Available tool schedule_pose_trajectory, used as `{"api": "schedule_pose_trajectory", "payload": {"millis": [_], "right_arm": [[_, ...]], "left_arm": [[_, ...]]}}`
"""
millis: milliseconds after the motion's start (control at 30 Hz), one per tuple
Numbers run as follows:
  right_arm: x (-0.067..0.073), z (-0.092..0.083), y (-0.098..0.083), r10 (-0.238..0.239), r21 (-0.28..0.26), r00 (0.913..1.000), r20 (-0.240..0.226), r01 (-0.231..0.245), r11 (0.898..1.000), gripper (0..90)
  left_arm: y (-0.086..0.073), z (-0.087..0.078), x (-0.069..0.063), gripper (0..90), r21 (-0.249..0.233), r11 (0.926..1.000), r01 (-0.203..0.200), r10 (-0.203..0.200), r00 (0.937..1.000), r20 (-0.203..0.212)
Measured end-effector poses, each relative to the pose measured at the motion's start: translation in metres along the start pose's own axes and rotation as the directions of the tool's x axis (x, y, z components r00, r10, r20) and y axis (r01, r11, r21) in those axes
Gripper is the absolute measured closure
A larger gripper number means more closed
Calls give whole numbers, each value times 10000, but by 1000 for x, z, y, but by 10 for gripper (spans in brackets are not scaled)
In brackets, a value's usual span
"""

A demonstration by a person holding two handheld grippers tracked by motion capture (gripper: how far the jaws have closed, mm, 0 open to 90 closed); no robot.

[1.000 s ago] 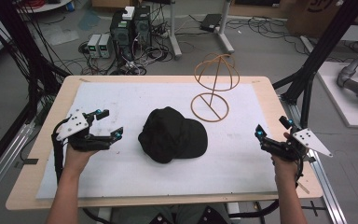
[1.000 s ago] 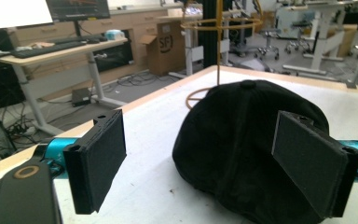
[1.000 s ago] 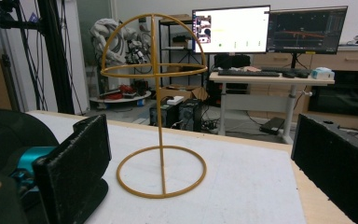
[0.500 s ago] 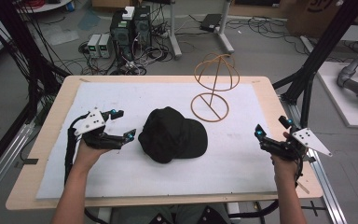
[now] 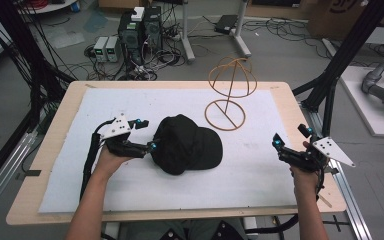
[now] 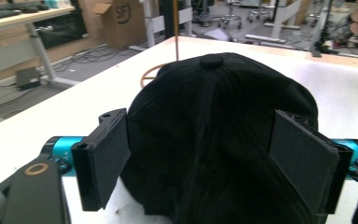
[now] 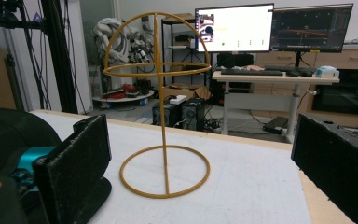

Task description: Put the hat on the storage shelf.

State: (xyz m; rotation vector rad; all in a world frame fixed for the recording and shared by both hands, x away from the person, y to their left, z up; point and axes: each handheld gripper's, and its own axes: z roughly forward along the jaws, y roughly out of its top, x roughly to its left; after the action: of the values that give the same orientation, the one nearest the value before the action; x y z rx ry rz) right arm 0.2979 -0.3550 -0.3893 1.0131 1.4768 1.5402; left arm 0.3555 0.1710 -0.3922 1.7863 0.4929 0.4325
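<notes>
The left gripper [image 5: 146, 134] has its jaws spread wide on either side of the black cap [image 5: 187, 145], which lies crown up on the white mat [image 5: 260, 125] directly ahead of the tool; in the left gripper view the two pads [image 6: 105, 156] flank the near edge of the cap without yet pressing on it, so this looks like the lining-up for a pinch on the cloth at the rim. Beyond the cap, farther out from that tool, stands the wire hat stand [image 5: 230, 95], upright on its ring base, and the likely aim is to lift the cap onto its dome. The right gripper [image 5: 290, 139] waits well apart from the cap, jaws also spread and holding nothing, pointed so that the stand rises between its pads [image 7: 79, 163]; held there it seems ready to help seat the cap, or to steady the light frame against tipping
</notes>
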Motion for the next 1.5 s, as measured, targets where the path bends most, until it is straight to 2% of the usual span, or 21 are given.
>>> {"api": "schedule_pose_trajectory", "payload": {"millis": [200,367,533,667,800,867,967,1067,1267,1400,1500], "right_arm": [[0,0,0,0,-1,10000,-6,0,10000,42],[1,0,0,-28,18,10000,-11,28,10000,42],[1,0,0,-6,13,10000,-13,6,10000,42],[0,0,0,-39,-6,10000,8,39,10000,42],[1,0,0,-51,60,10000,10,51,10000,42],[1,0,0,-68,53,10000,14,68,10000,42],[1,0,0,-60,55,10000,26,60,10000,42],[1,0,-1,-64,63,10000,23,63,10000,42],[1,0,-1,-52,64,10000,20,52,10000,42],[1,1,-1,-78,67,10000,27,78,9999,42],[1,0,0,-84,54,10000,18,83,10000,42]], "left_arm": [[-4,11,1,224,282,9996,52,-61,9995,302],[-5,17,-1,263,374,9992,-144,135,9996,254],[-9,25,-1,287,662,9978,-82,66,9997,256],[-9,26,0,332,656,9978,-23,3,9995,306],[-10,26,1,384,744,9971,157,-162,9998,65],[-11,27,1,392,782,9968,182,-193,9997,127],[-11,28,1,445,851,9963,131,-154,9995,264],[-12,29,0,544,854,9963,66,-106,9989,465],[-13,31,0,651,1095,9939,105,-161,9986,507],[-12,32,0,776,1116,9937,122,-174,9988,457],[-12,32,0,832,1128,9933,250,-295,9988,388]]}}
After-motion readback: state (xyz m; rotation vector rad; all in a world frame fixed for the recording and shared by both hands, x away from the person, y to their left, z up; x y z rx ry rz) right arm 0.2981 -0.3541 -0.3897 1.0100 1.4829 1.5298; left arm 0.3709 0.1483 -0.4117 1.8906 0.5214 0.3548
